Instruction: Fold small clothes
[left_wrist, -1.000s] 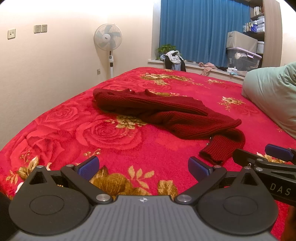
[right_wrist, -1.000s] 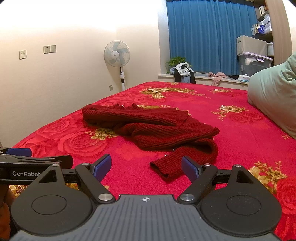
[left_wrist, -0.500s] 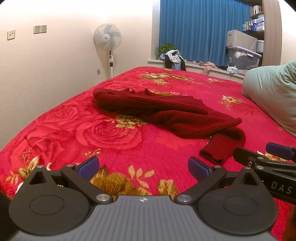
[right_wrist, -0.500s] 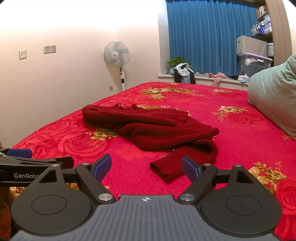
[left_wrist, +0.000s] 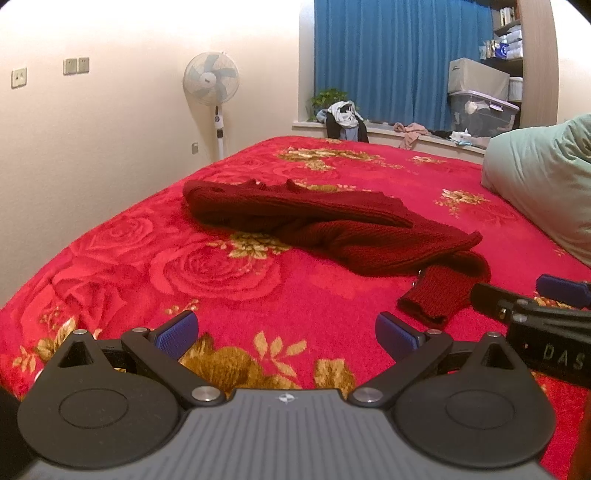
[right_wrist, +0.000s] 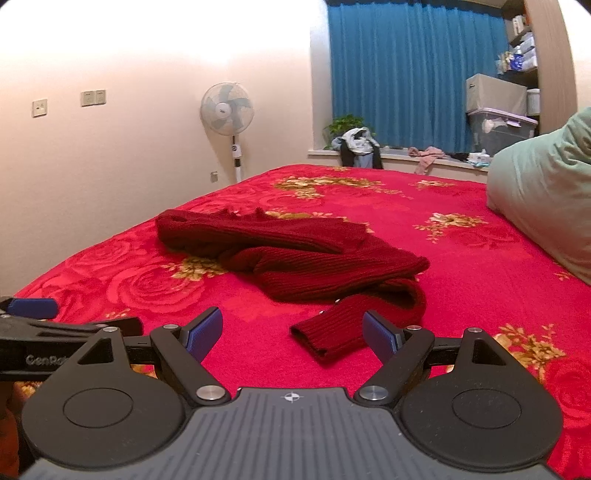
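A dark red knit sweater (left_wrist: 332, 229) lies crumpled on the red floral bedspread (left_wrist: 221, 266), one sleeve cuff (left_wrist: 432, 299) stretched toward me. My left gripper (left_wrist: 284, 332) is open and empty, low over the bed short of the sweater. My right gripper (right_wrist: 291, 332) is open and empty, with the sleeve cuff (right_wrist: 328, 332) just ahead of its pads. The sweater (right_wrist: 295, 254) fills the middle of the right wrist view. The right gripper also shows at the right edge of the left wrist view (left_wrist: 517, 295), and the left gripper at the left edge of the right wrist view (right_wrist: 66, 317).
A pale green pillow (left_wrist: 543, 177) lies on the bed's right side. A standing fan (left_wrist: 214, 85) stands by the left wall. Blue curtains (left_wrist: 388, 55), a windowsill with clothes (left_wrist: 343, 118) and storage boxes (left_wrist: 480, 103) are beyond the bed.
Both grippers have drifted very slightly; the right one has edged a little closer to the sleeve cuff. The sweater has not moved.
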